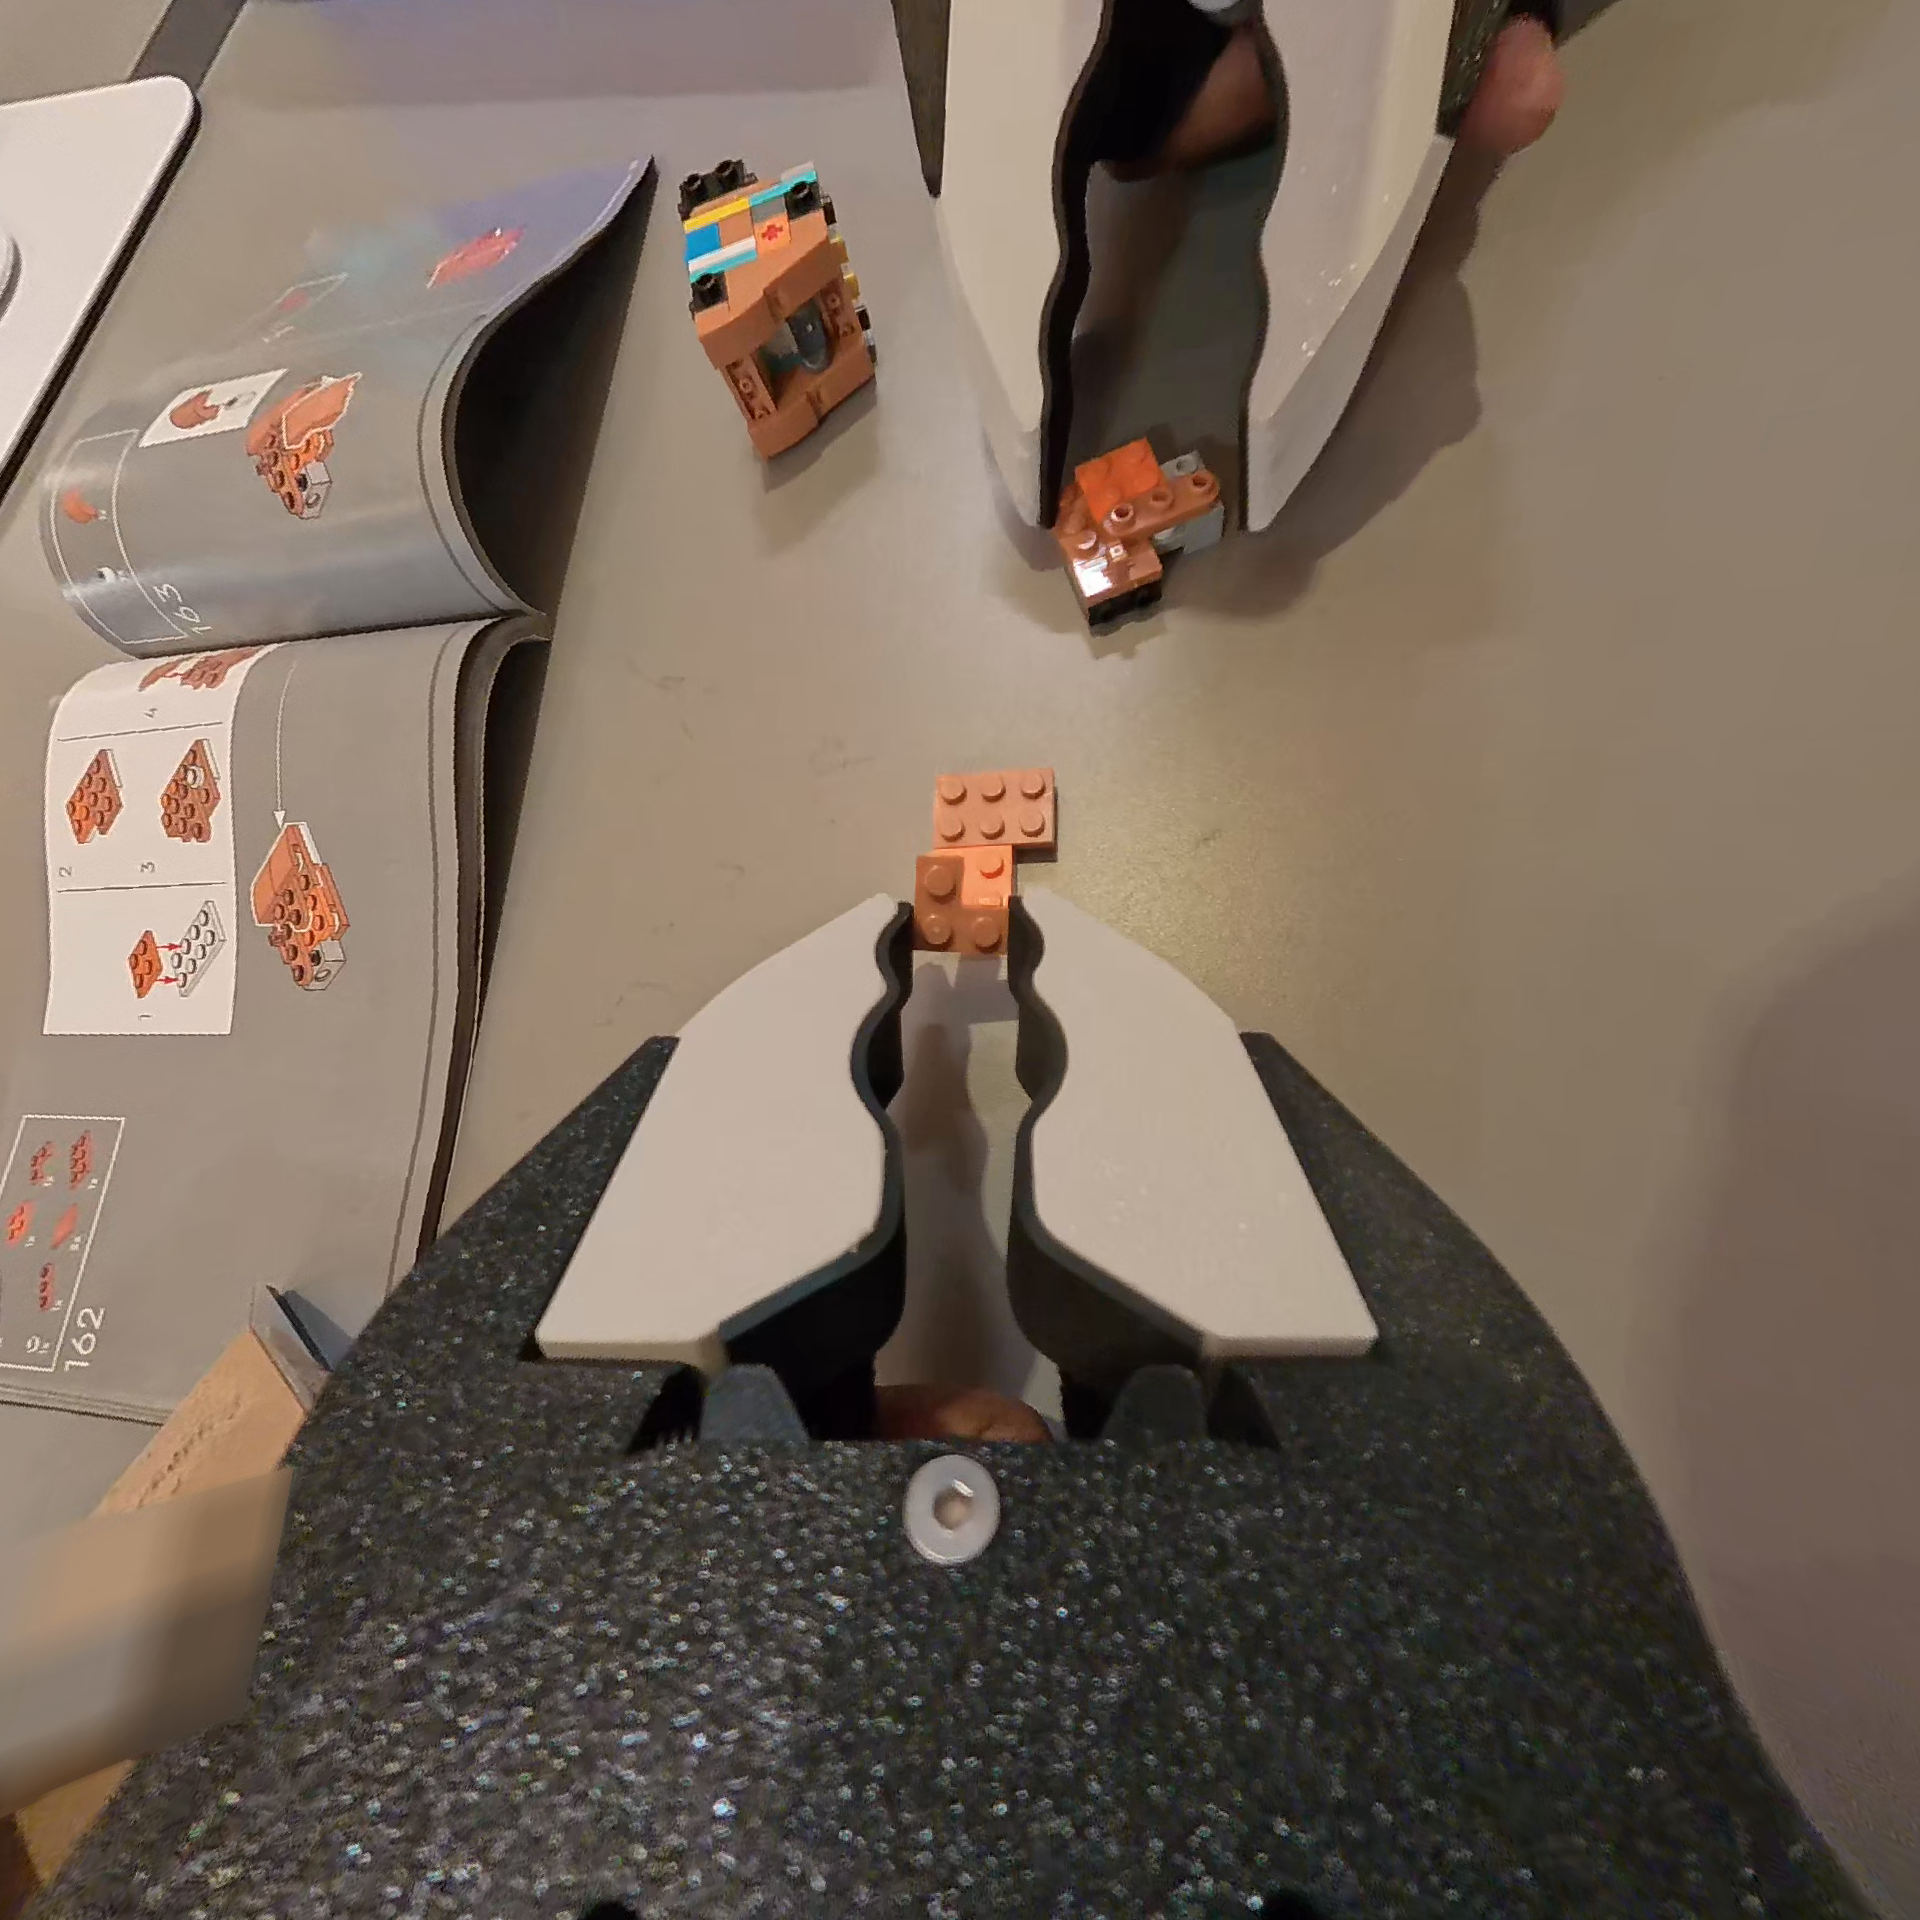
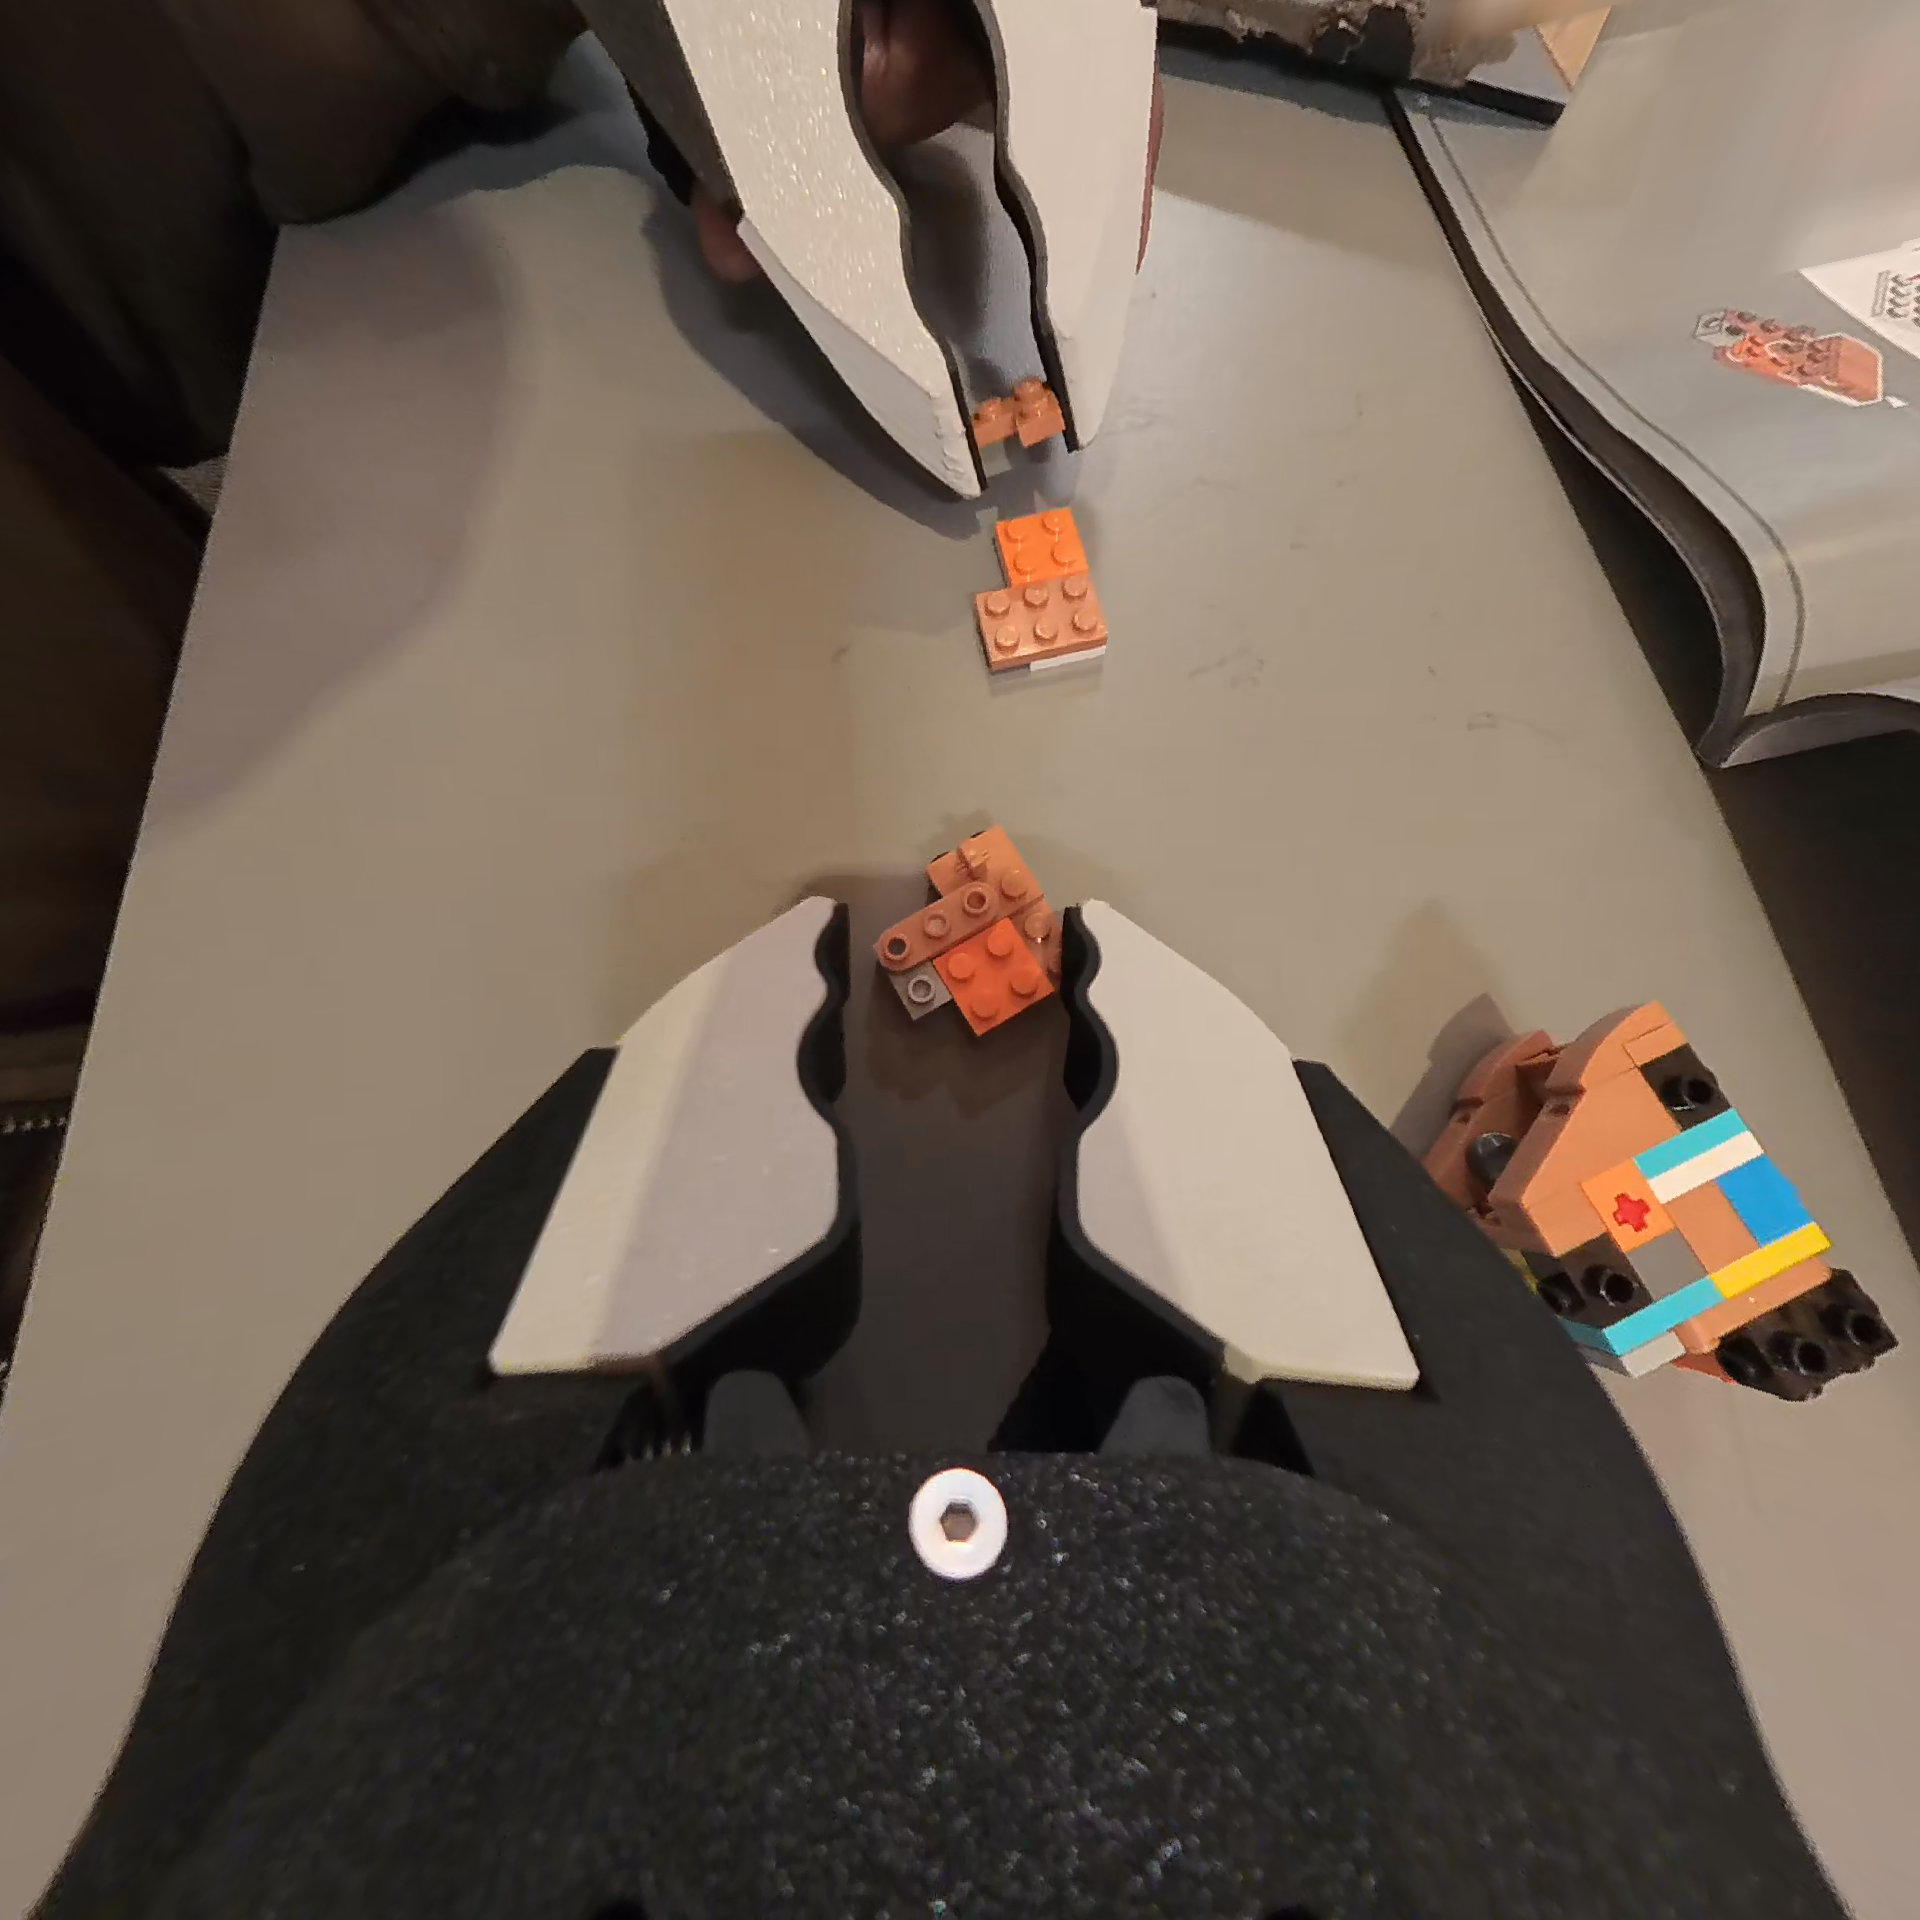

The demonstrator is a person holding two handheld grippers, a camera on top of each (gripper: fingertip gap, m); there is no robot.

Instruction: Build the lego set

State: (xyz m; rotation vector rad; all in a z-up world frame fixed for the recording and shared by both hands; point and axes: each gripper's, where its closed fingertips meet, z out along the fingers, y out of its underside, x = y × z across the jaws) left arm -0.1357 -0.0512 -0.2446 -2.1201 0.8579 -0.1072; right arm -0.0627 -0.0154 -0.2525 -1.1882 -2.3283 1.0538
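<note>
One grey table (image 1: 1351, 831), open booklet (image 1: 312, 520) alongside

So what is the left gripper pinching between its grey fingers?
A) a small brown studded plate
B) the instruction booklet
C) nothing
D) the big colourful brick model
A: the left gripper has its tips closed on the small brown studded plate, held above the grey table.

Grey table (image 1: 1455, 831) bears booklet (image 1: 343, 436), Lego pieces (image 1: 994, 821).
</note>
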